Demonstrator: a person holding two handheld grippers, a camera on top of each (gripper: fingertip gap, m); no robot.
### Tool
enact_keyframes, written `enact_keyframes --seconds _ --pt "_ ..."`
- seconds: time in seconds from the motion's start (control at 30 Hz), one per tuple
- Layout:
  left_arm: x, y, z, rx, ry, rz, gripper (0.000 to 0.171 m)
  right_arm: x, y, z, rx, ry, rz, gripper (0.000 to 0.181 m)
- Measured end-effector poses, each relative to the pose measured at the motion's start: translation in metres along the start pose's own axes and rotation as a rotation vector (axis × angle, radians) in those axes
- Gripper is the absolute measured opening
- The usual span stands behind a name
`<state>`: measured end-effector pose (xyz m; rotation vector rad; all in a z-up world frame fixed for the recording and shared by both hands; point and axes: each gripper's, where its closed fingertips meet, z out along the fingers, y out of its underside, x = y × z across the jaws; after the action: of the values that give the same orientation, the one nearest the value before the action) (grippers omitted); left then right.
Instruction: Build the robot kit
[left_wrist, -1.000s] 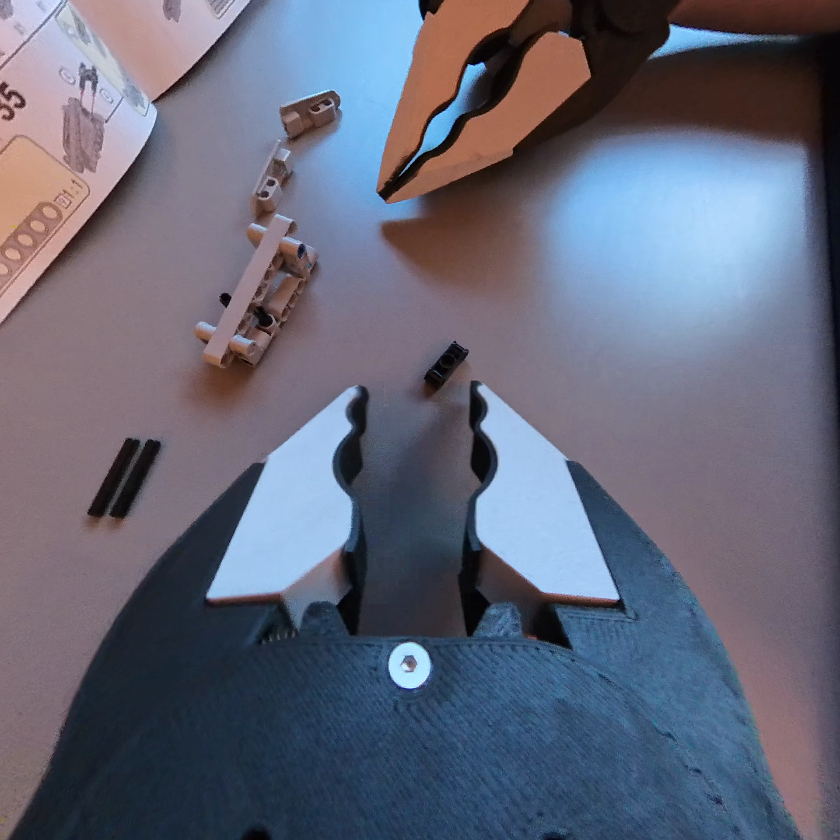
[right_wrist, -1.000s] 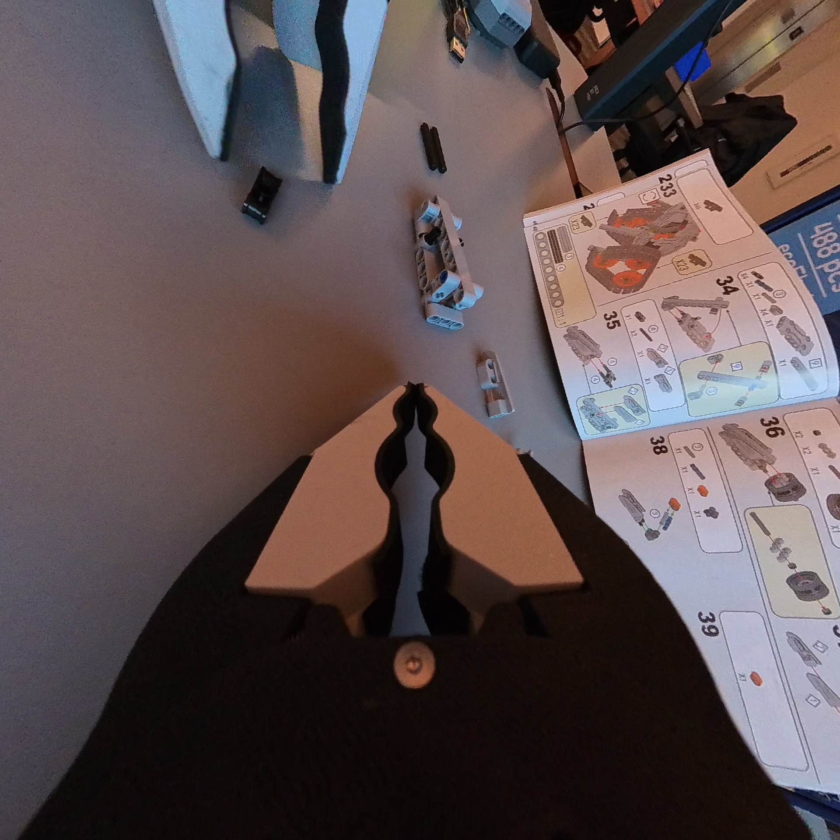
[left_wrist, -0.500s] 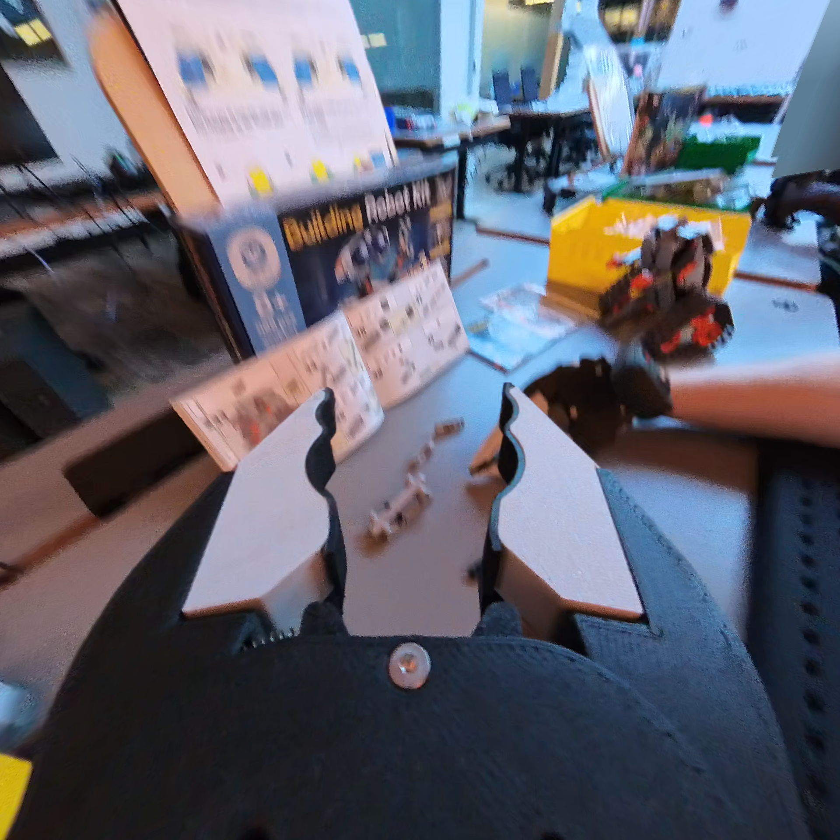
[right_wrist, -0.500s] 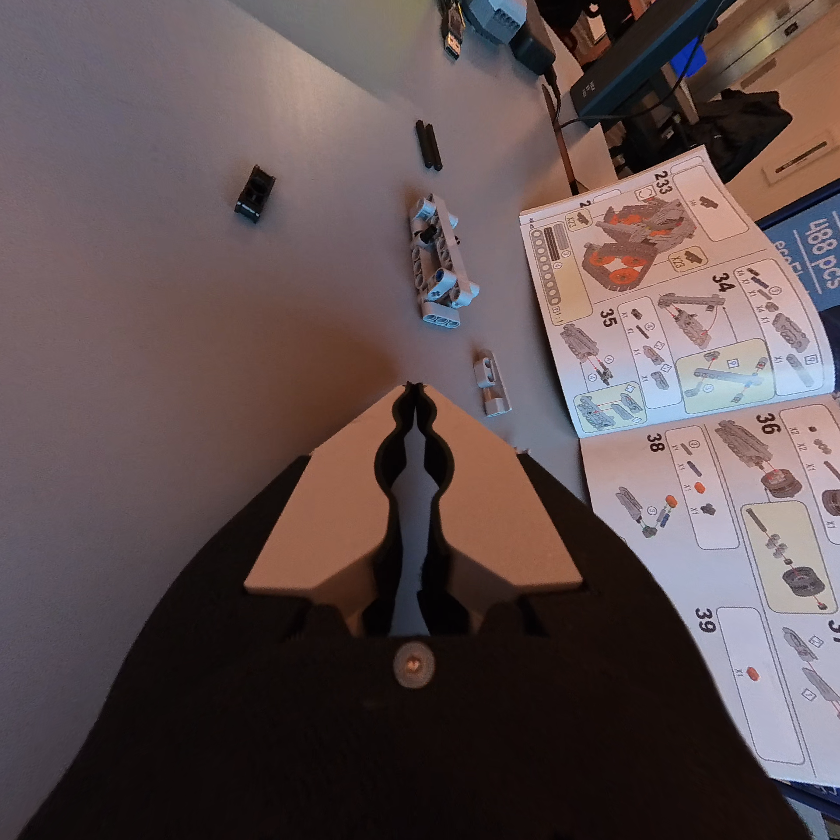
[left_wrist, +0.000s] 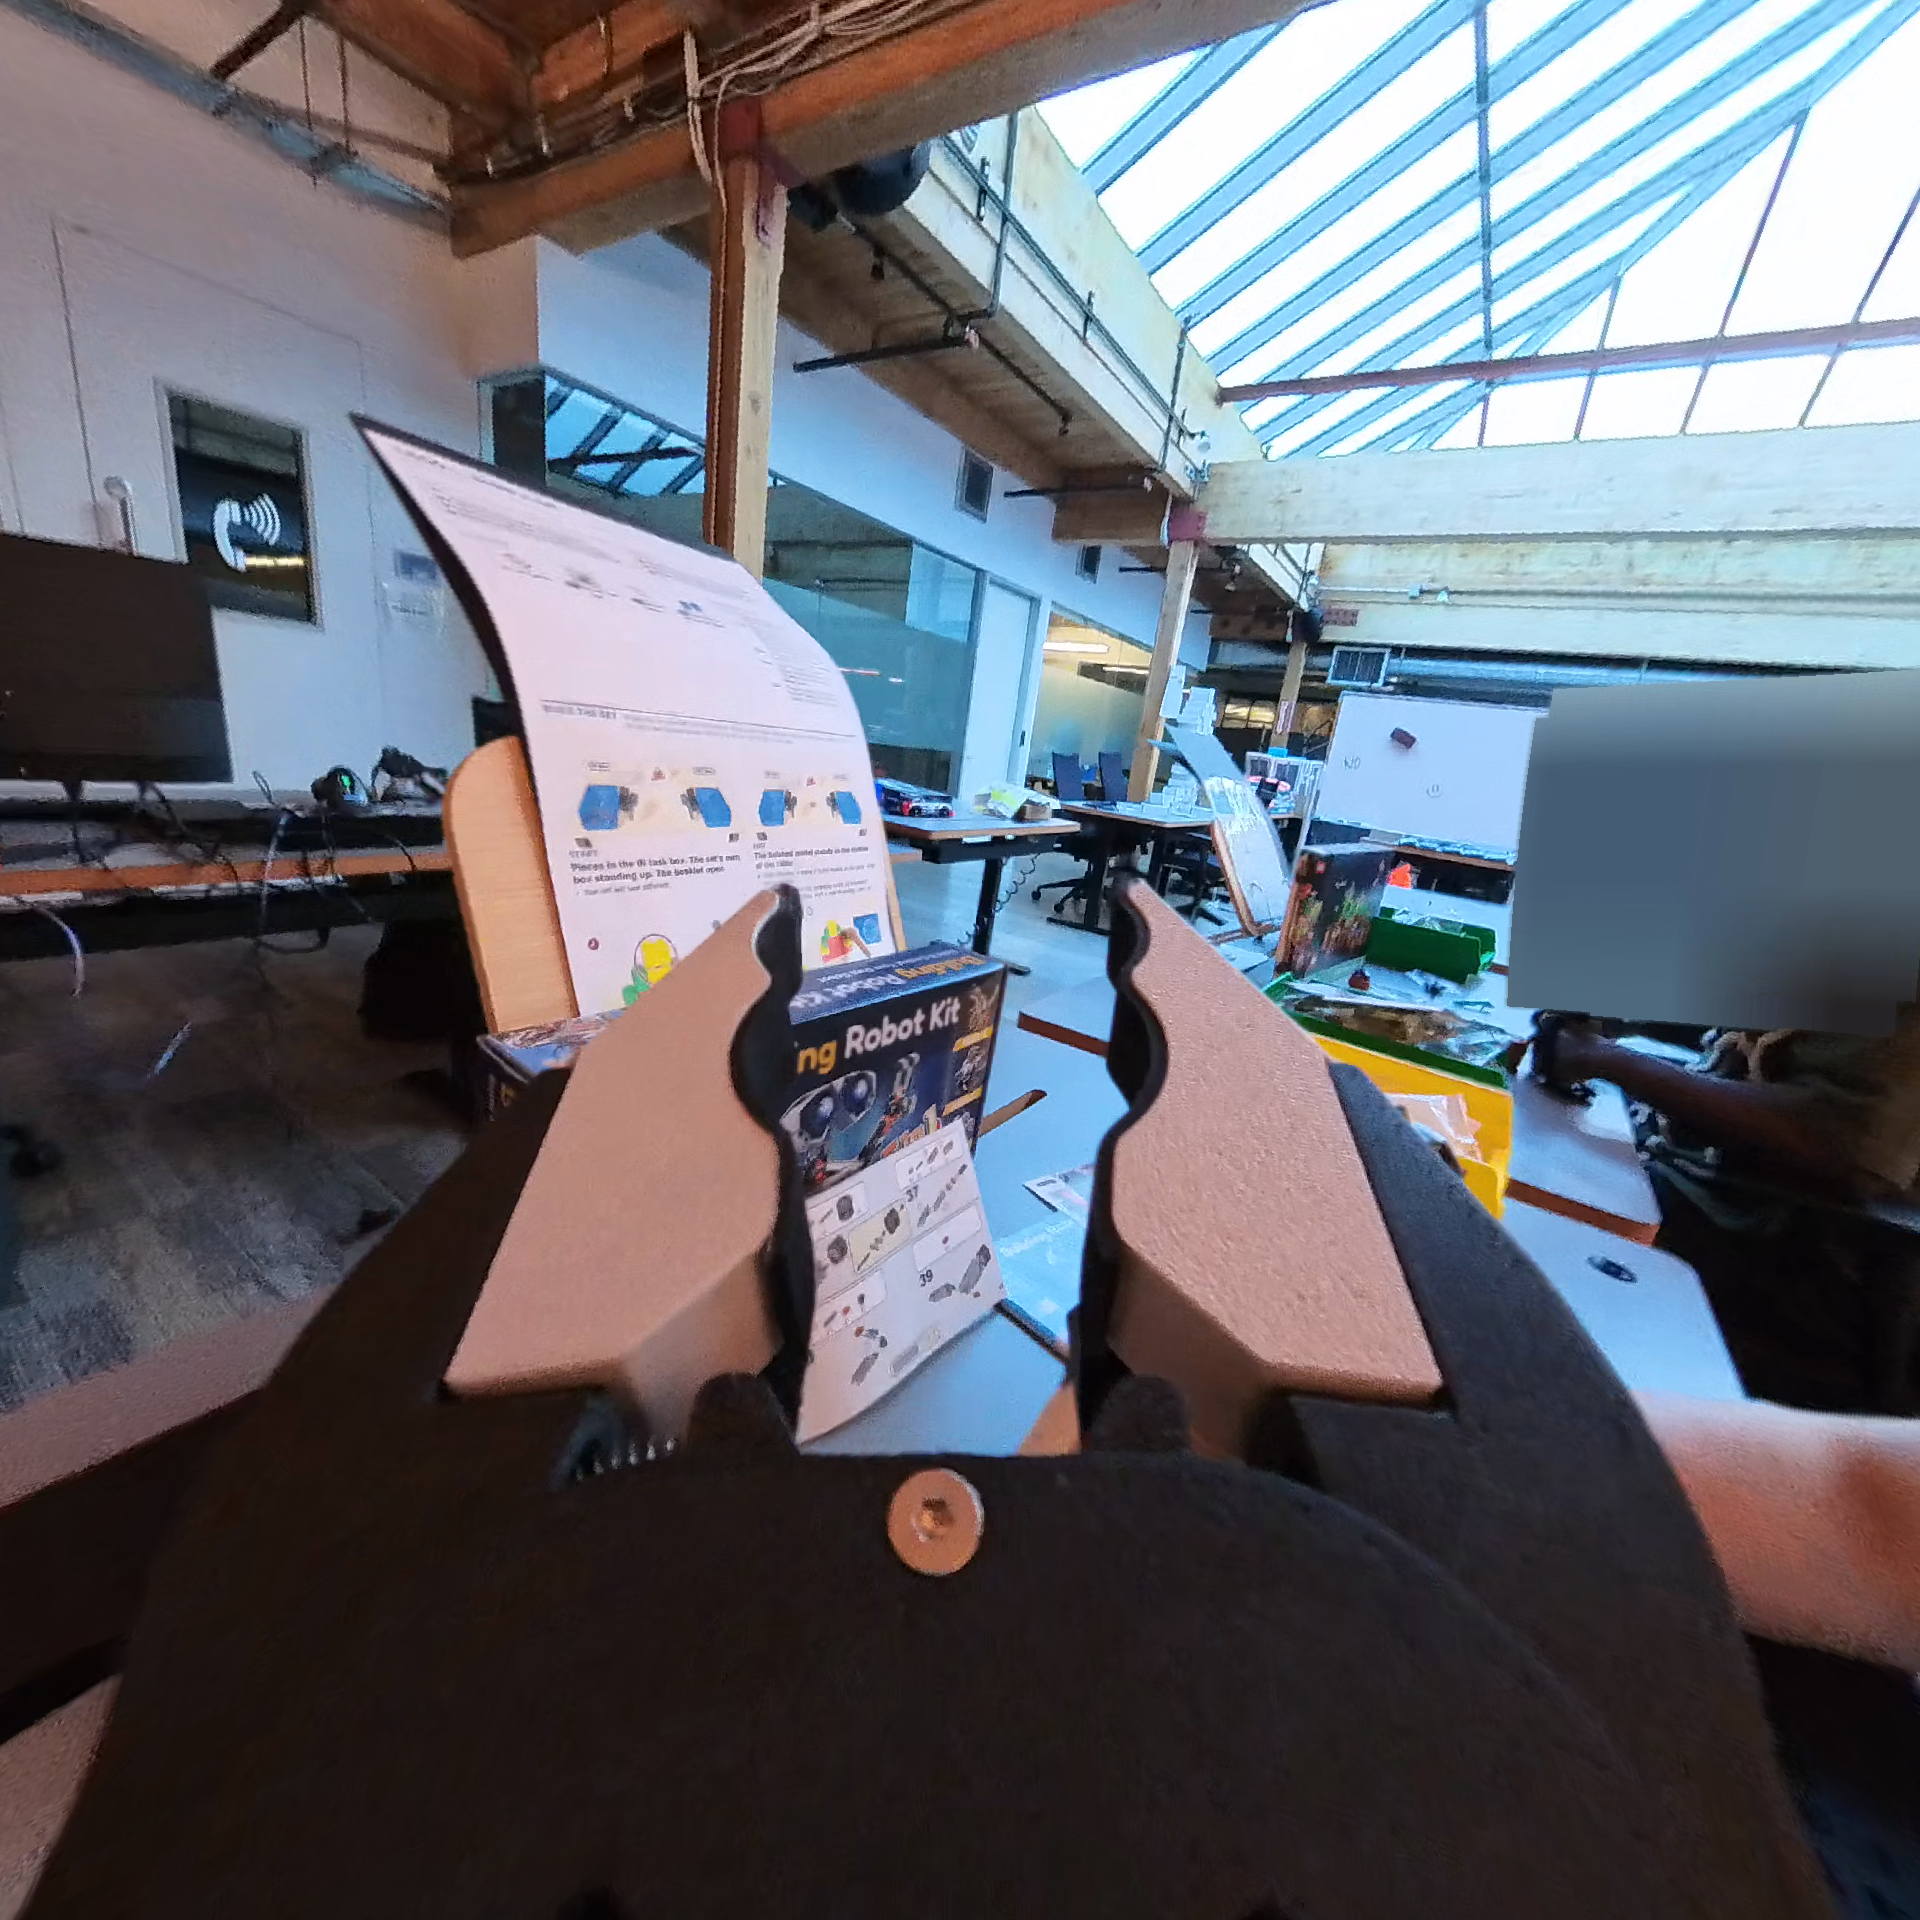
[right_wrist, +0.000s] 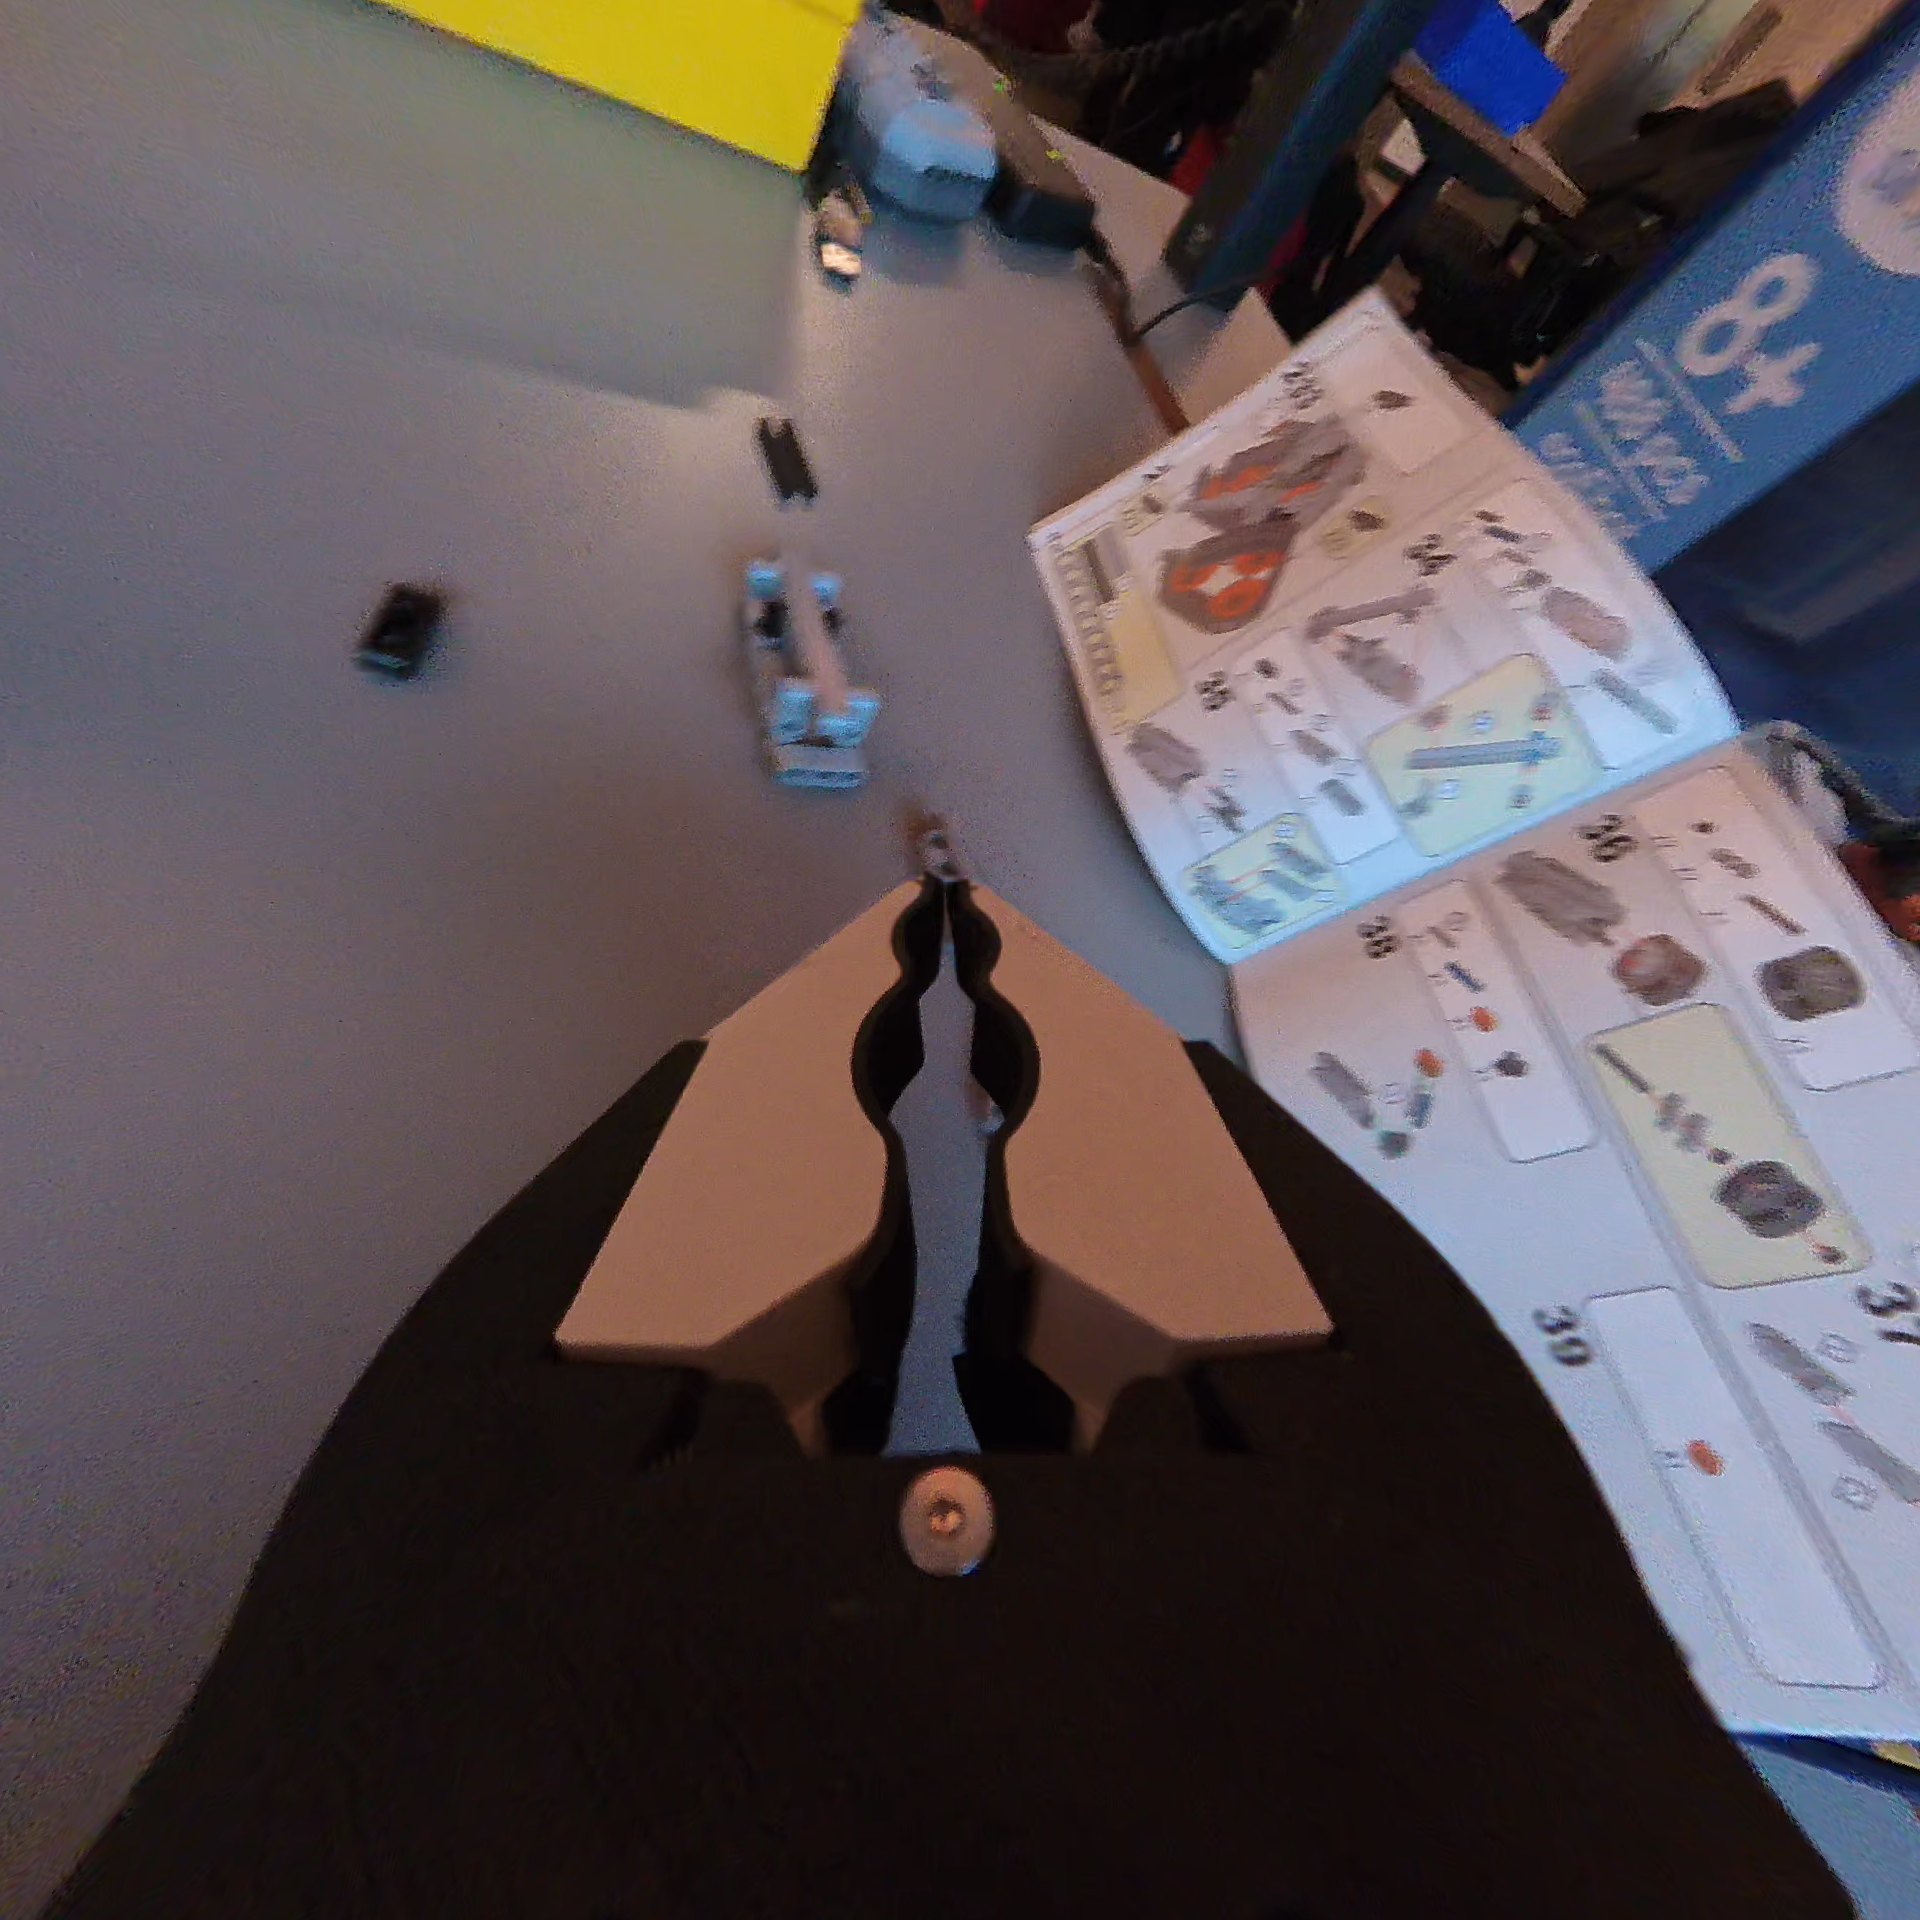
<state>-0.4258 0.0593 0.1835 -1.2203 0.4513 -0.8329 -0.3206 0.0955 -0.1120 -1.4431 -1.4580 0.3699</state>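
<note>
the left gripper (left_wrist: 951, 914) is raised off the table and points out across the room, its jaws wide apart with nothing between them. through the gap shows a dark kit box (left_wrist: 894, 1060) standing upright, and leaning at its foot an open booklet (left_wrist: 904, 1257). behind the box a large curled sheet (left_wrist: 665, 727) rests on a wooden stand (left_wrist: 504, 883). to the right lies a yellow bin (left_wrist: 1455, 1101), with a green tray (left_wrist: 1434, 940) farther back, and a forearm (left_wrist: 1808, 1517) crosses the lower right edge. a dark monitor (left_wrist: 104, 665) sits on a desk at far left.

the right gripper (right_wrist: 943, 883) is tilted down over the grey table (right_wrist: 260, 935), jaws nearly together, only a thin slit left at the tips. just ahead of the tips lies a small grey piece (right_wrist: 935, 847); the view is blurred and it cannot be told whether the tips touch it. beyond it sits a grey assembly (right_wrist: 805, 686), then a pair of black rods (right_wrist: 784, 462) farther off, and a small black piece (right_wrist: 400, 629) well to the left, apart from the rest. the booklet (right_wrist: 1455, 831) lies open to the right of the gripper, with a blue box (right_wrist: 1714, 332) behind it. at the far edge are a yellow block (right_wrist: 665, 62) and a grey device (right_wrist: 925, 145) with a cable.
</note>
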Motion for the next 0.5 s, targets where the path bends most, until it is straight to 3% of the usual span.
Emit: enact_keyframes --seconds 0.17,0.37,0.5 --pt "-0.014 -0.026 -0.012 0.103 0.046 -0.054 0.054 0.057 0.021 0.028 -0.087 0.029 0.065 0.0" --pt "-0.051 -0.005 0.002 -0.053 -0.107 0.103 0.049 0.086 0.017 0.041 -0.107 -0.011 0.046 0.0" --pt "-0.05 -0.006 0.014 -0.03 -0.069 0.108 0.043 0.094 0.002 0.045 -0.112 -0.073 -0.041 0.0"
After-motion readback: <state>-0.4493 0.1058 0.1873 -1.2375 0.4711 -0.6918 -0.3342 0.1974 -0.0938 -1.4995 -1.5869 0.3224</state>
